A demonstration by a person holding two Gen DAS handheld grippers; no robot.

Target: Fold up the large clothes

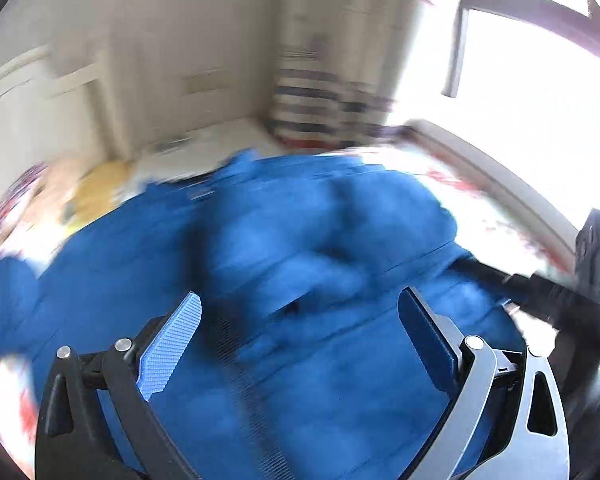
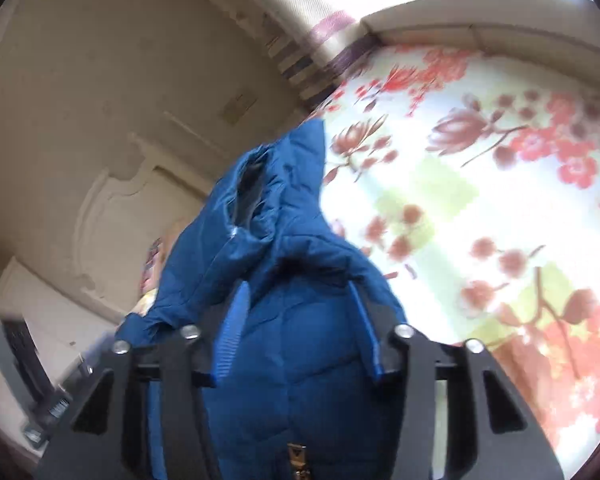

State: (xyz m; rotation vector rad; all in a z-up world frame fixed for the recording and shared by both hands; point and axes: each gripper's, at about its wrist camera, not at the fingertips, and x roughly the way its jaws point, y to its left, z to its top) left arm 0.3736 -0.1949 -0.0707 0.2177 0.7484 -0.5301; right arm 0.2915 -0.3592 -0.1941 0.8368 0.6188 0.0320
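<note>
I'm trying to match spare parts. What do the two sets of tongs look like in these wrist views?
The left tongs have one black and one silver-grey finger frame with triangular cut-outs, round silver bolts and ribbed blue pads. The right tongs have black frames on both sides, the same silver bolts and narrow blue pads. No sleeves or hands show.

I see a deep-blue quilted padded jacket (image 2: 300,360) on a white bedsheet (image 2: 480,208) — red-pink flowers, pale green squares.
</note>
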